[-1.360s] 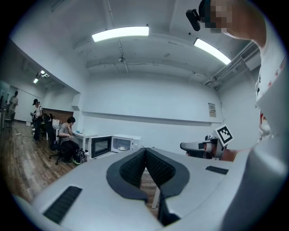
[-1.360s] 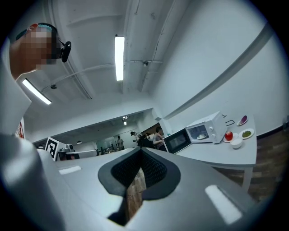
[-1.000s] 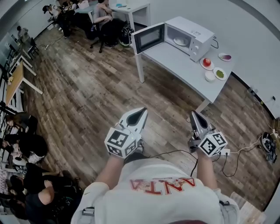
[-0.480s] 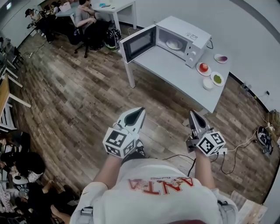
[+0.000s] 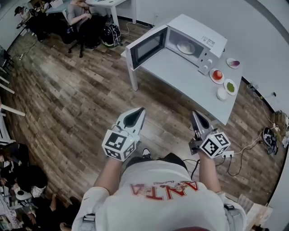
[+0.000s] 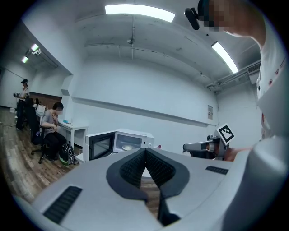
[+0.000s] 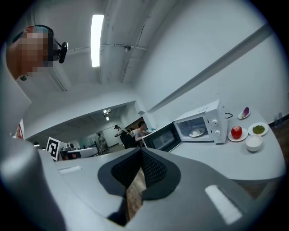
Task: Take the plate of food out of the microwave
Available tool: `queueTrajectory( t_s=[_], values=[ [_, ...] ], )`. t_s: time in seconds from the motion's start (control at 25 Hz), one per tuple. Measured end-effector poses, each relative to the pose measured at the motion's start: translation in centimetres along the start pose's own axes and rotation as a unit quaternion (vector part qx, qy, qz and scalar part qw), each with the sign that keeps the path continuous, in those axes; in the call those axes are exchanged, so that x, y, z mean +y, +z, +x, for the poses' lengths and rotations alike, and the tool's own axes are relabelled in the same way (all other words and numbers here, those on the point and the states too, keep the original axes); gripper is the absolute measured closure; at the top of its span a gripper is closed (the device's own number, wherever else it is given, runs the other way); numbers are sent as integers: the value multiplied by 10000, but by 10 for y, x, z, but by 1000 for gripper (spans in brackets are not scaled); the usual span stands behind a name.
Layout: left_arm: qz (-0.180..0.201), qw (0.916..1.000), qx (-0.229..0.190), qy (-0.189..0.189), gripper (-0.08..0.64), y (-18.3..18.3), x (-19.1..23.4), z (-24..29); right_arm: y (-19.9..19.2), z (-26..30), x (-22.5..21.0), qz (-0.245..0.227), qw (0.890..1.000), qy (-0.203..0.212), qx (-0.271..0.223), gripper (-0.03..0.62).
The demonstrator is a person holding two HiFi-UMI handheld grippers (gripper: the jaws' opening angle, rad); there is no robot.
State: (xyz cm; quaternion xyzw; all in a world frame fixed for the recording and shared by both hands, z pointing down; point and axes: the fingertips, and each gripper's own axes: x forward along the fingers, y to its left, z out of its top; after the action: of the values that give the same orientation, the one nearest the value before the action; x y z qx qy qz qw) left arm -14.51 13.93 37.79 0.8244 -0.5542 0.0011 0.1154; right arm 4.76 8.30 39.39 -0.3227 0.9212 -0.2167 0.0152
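Well apart from the table (image 5: 180, 79), both grippers are held out over the wooden floor (image 5: 67, 103), side by side and pointed toward the microwave (image 5: 205, 38). The left gripper (image 5: 141, 109) is seen clenched, its jaws brought together at the tips with nothing between them. The right gripper (image 5: 195, 113) is likewise closed and empty.

The microwave is set at the far end of the table, and its door (image 5: 146, 45) is swung wide open to the left. The plate of food (image 5: 186, 47) is seen inside the cavity, lying flat on the oven floor.

Beside the microwave, to its right, four small dishes are laid out on the table: a purple dish (image 5: 233, 62), a small plate with a red fruit (image 5: 217, 75), a dish of green food (image 5: 230, 86) and a white bowl (image 5: 221, 94). Seated people (image 5: 79, 13) are visible at desks in the far corner.
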Motion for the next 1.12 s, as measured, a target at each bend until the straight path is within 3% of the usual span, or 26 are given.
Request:
queueTrajectory(
  t_s=[0.24, 0.6, 0.88, 1.12],
  values=[
    [-53, 9998, 3, -186, 551, 5, 25, 26, 6, 33, -17, 90, 9997, -214, 63, 589],
    [34, 9997, -30, -222, 551, 23, 60, 94, 32, 98, -62, 171, 9998, -72, -41, 589],
    [162, 9997, 46, -195, 551, 48, 80, 175, 68, 146, -134, 505, 9984, -139, -196, 589],
    [156, 9993, 139, -312, 551, 65, 85, 266, 85, 174, -216, 1103, 9927, -404, -263, 589]
  ],
)
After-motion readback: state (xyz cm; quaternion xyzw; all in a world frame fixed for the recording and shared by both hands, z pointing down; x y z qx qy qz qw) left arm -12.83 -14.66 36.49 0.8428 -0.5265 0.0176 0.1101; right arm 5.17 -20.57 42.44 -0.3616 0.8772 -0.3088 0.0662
